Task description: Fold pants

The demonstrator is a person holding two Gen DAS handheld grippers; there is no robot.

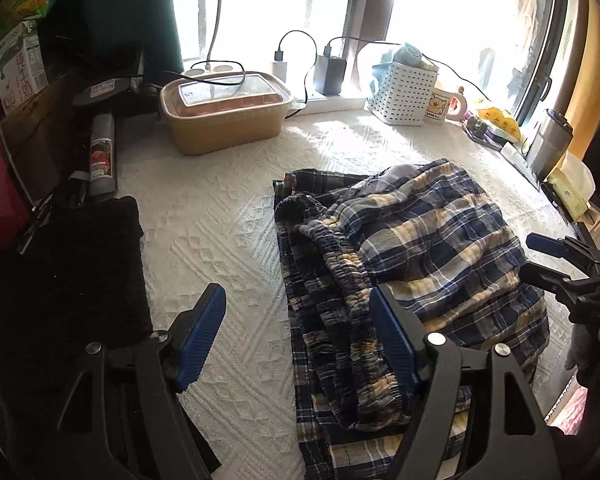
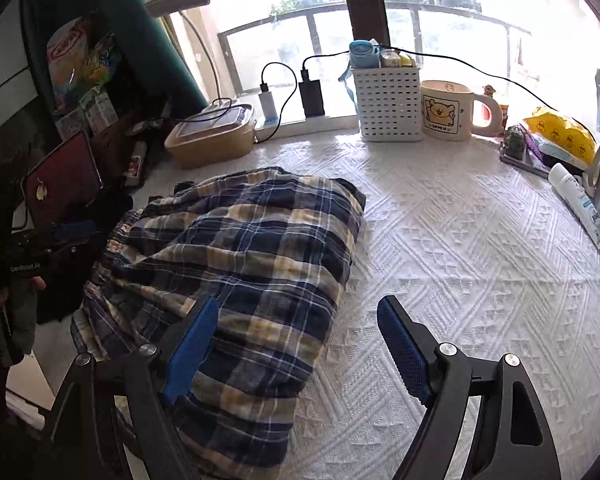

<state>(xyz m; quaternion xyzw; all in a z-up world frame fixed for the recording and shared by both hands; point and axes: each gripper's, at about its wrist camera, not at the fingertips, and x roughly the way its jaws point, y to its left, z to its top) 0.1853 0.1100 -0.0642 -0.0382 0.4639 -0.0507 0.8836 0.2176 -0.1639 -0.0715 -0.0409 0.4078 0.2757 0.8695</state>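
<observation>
Left wrist view showed my left hand-held gripper (image 1: 296, 344) apart over the half-folded plaid pants (image 1: 412, 248); next needed a waistband (image 1: 340, 264) grasp.

Left claw (image 1: 296, 336) gapes above plaid pants (image 1: 412, 256) on white cloth (image 1: 220, 232).

pants near end: blue-and-yellow plaid cotton pants (image 1: 420, 240) run under the black left gripper (image 1: 300, 344) and off the bottom edge in the left wrist view; hem not visible
pants left edge: in the right wrist view the elastic waistband side sits in shadow, outline unclear
right gripper: black right gripper (image 2: 300, 344) covers part of the plaid; its body is cut by the bottom edge
dark cloth: black folded fabric (image 1: 72, 272), underexposed, type unreadable
window: glass (image 1: 440, 20) blown out, outside unreadable
white slotted plastic basket (image 2: 388, 104): contents mostly hidden
tan lidded food box (image 1: 224, 116): contents unclear
</observation>
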